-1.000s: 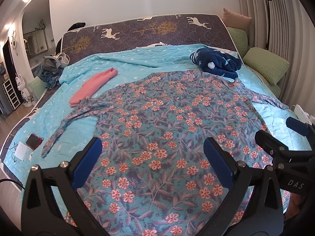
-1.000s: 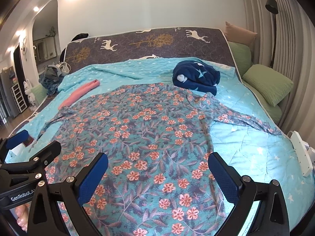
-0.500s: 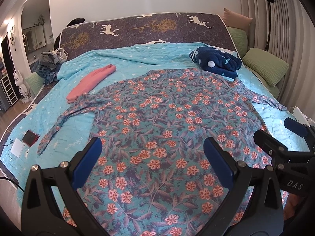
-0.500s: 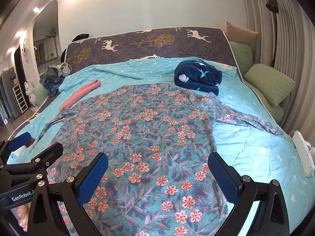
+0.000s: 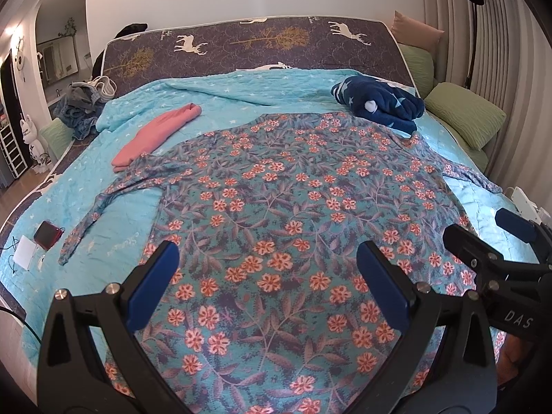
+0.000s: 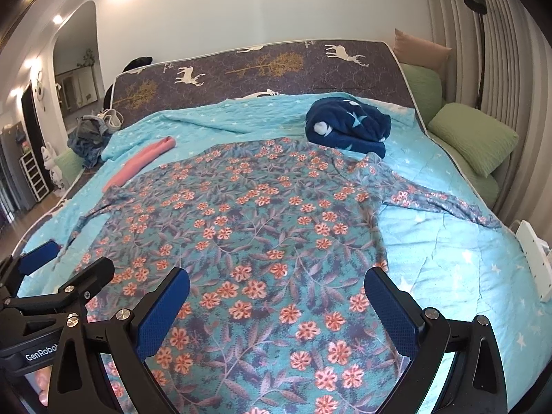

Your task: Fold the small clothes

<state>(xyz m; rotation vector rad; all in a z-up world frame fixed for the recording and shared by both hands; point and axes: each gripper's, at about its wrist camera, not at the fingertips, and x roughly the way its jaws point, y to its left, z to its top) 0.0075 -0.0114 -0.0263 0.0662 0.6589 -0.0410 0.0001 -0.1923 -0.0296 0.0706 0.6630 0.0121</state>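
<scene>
A teal long-sleeved garment with orange flowers [image 5: 293, 207] lies spread flat on the bed, sleeves out to both sides; it also shows in the right wrist view [image 6: 248, 234]. My left gripper [image 5: 267, 283] is open and empty above the garment's near hem. My right gripper [image 6: 276, 310] is open and empty above the hem's right part. Each gripper shows at the edge of the other's view: the right one [image 5: 496, 241] and the left one [image 6: 58, 269].
A folded pink garment [image 5: 155, 134] lies at the left and a folded navy starred garment [image 5: 379, 103] at the far right of the turquoise quilt [image 5: 224, 103]. A red phone [image 5: 48, 234] and a white card lie at the left edge. Green pillows [image 5: 462, 114] line the right.
Both grippers have drawn back and risen slightly, so the garment sits lower and further off in view. The garment has not moved. Both jaws stay open.
</scene>
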